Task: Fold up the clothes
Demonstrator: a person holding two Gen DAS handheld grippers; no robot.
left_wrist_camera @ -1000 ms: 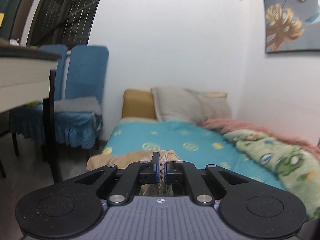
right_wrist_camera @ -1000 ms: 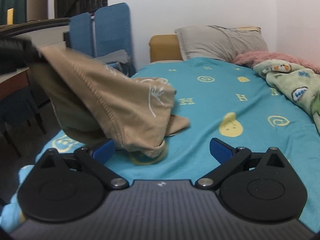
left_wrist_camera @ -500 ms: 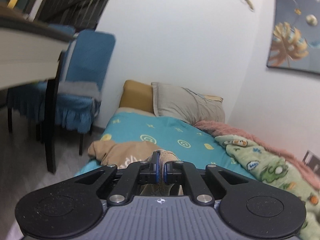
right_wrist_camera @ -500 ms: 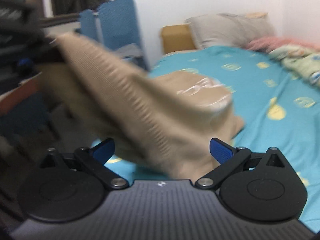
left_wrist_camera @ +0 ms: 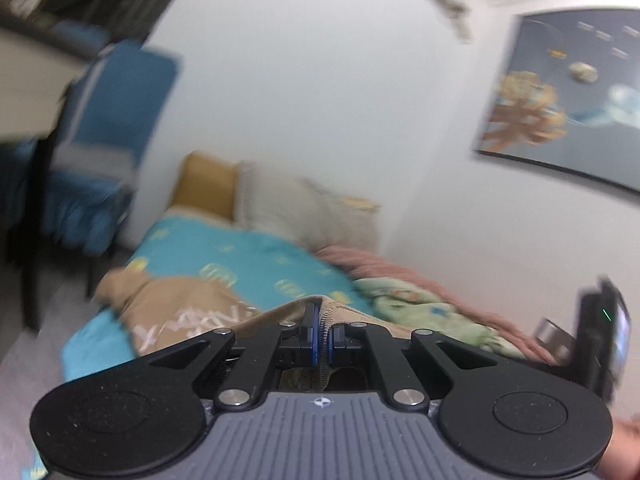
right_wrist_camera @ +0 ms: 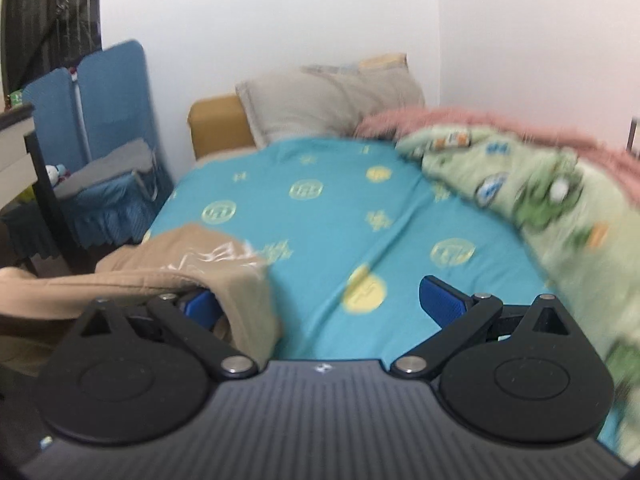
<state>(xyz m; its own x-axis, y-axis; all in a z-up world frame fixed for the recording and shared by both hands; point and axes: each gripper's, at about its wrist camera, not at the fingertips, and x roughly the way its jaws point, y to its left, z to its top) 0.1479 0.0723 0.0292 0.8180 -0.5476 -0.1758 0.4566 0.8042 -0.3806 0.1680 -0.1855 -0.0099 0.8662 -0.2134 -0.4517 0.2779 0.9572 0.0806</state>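
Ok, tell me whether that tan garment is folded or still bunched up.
Bunched, not folded. The tan garment lies crumpled at the edge of the bed, one ribbed edge pinched in the left gripper and lifted. The right gripper stands open.

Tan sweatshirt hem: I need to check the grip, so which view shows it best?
The left wrist view: the left gripper is shut on the tan sweatshirt's ribbed hem. The right wrist view shows only the sweatshirt's draped body.
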